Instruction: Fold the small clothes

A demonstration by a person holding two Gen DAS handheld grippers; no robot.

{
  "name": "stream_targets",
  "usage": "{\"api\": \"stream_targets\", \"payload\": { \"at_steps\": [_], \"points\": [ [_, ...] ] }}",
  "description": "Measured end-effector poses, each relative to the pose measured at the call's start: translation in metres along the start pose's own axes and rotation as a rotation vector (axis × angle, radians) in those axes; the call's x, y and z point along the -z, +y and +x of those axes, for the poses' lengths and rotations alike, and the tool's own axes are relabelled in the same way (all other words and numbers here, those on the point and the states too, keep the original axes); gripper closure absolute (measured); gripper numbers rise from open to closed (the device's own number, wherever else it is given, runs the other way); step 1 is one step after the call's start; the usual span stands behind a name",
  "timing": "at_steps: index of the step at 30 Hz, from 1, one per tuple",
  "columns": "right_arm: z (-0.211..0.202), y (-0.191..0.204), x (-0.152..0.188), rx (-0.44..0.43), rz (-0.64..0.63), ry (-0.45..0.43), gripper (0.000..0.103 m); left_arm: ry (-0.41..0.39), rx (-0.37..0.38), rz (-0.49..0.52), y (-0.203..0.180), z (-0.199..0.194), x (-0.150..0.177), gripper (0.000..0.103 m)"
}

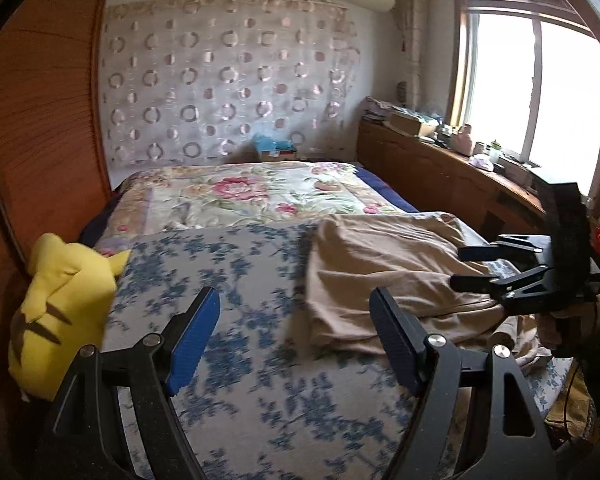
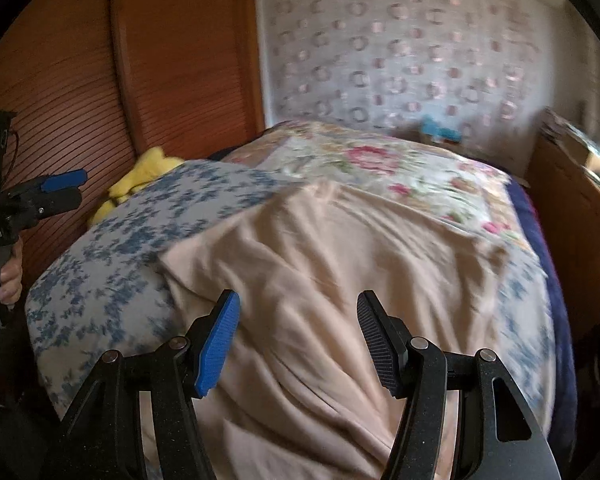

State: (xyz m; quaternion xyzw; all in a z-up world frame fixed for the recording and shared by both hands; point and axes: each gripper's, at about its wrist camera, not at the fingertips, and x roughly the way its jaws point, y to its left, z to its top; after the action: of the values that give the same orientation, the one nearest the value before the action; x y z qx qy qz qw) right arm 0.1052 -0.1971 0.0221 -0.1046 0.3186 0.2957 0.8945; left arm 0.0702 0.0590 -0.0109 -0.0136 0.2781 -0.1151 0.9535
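Right wrist | one beige garment (image 2: pixel 320 264) | two grippers, jaws spread, empty

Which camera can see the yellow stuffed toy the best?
The left wrist view. There the yellow stuffed toy shows large at the left edge of the bed, with its dark markings visible. In the right wrist view only a small, blurry yellow patch peeks out behind the blue-flowered blanket.
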Motion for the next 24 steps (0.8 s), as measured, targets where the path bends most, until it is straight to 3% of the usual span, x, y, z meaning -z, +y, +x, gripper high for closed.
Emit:
{"api": "stream_targets", "payload": {
  "at_steps": [13,21,23,24],
  "points": [
    [0.104,0.055,-0.037,-0.168,-0.166,0.178,0.040,0.006,-0.039,-0.032,0.030,-0.007,0.018,0.025],
    [0.139,0.064,-0.040,-0.113,-0.232,0.233,0.042,0.012,-0.034,-0.042,0.032,-0.008,0.024,0.025],
    [0.139,0.064,-0.042,-0.105,-0.234,0.217,0.061,0.007,-0.023,-0.042,0.031,-0.010,0.025,0.025],
    [0.142,0.068,-0.042,-0.100,-0.240,0.213,0.087,0.005,-0.021,-0.039,0.030,-0.011,0.025,0.025]
  ]
}}
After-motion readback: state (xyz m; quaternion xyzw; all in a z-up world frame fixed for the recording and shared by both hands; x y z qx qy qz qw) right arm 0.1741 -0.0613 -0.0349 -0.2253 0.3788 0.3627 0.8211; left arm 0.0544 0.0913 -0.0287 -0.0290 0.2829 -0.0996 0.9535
